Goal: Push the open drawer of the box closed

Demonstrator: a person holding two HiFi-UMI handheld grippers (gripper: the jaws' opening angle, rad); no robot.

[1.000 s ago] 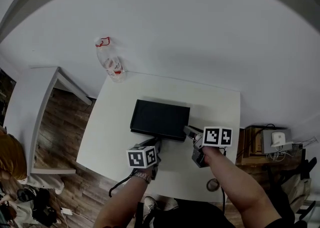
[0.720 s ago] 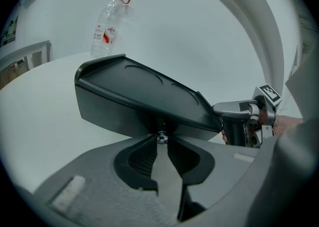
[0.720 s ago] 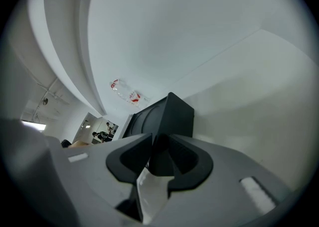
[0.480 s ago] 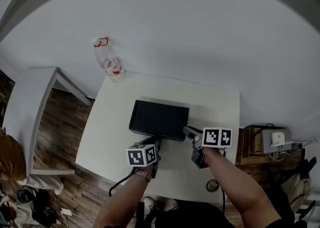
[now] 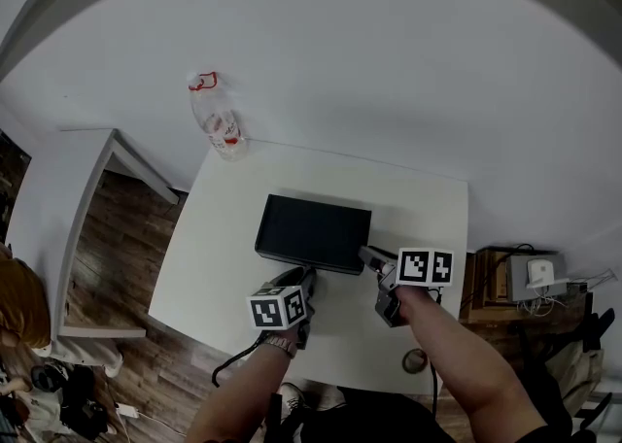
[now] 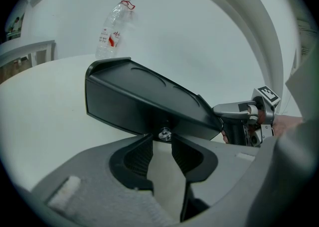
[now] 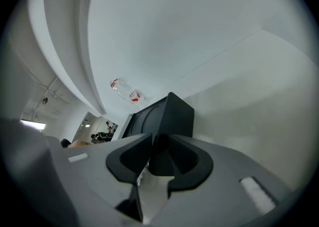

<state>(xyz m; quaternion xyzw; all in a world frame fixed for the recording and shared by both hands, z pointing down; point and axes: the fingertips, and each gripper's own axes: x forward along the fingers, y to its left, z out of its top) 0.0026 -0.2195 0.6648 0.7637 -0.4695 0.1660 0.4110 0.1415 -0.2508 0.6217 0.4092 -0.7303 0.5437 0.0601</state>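
- Box (image 5: 313, 232): one, black and flat, lying on the white counter (image 5: 224, 237) at mid-frame in the head view.
- Its long axis runs left to right across the frame, dipping slightly toward the right.
- Its drawer face points at the lower edge of the frame, toward the person, and looks flush with the box body in the left gripper view.
- Knob (image 6: 163, 134): one, small and shiny, at the middle of that face.
- Tools: two, each topped by a marker cube, both at the box's lower edge.
- Left tool (image 5: 306, 274) is at the middle of the drawer face. Its jaws are spreading, with the knob between their tips and a sliver of space on each side.
- Right tool (image 5: 364, 256) is at the box's lower right corner. In the right gripper view the dark corner edge fills the gap, so the jaws pinch the box there.
- Bottle (image 5: 216, 120): one, clear plastic with a red label and cap ring, just beyond the counter's upper left corner, well apart from the box.
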